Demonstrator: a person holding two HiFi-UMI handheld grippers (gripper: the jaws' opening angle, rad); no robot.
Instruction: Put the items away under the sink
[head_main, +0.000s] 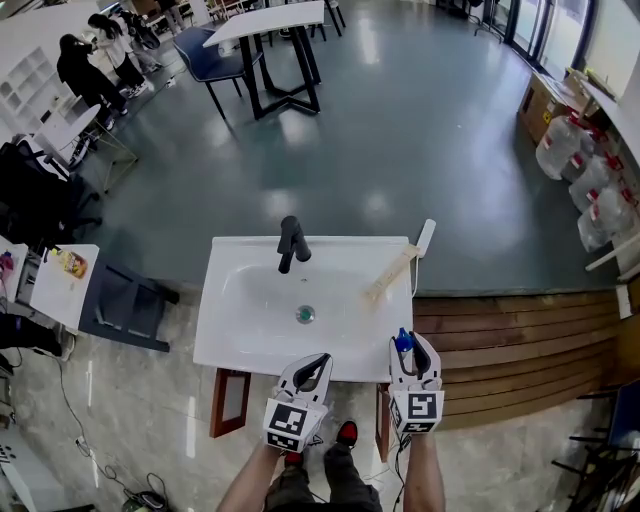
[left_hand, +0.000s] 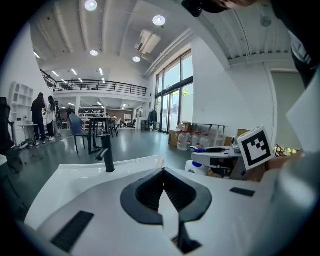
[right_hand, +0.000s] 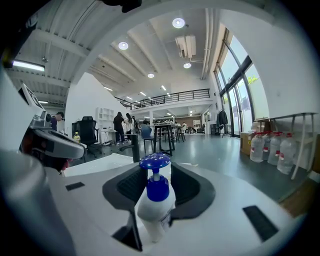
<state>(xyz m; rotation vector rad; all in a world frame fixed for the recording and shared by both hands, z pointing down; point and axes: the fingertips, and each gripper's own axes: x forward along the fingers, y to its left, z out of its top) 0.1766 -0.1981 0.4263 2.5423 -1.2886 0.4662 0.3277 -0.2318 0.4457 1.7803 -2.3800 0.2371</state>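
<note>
The right gripper (head_main: 412, 345) pinches a pump bottle (right_hand: 156, 200) between its jaws, which press on the white body from either side. The blue pump stands up just past the fingertips. From above, only that blue top (head_main: 403, 341) shows, at the front right corner of the sink (head_main: 230, 300) (the body is hidden under the gripper). The left gripper (head_main: 318, 360) is beside it at the sink's front edge with its jaws pressed together at the tips on nothing. Only the head view shows a brush (head_main: 395, 268) lying across the sink's right rim.
</note>
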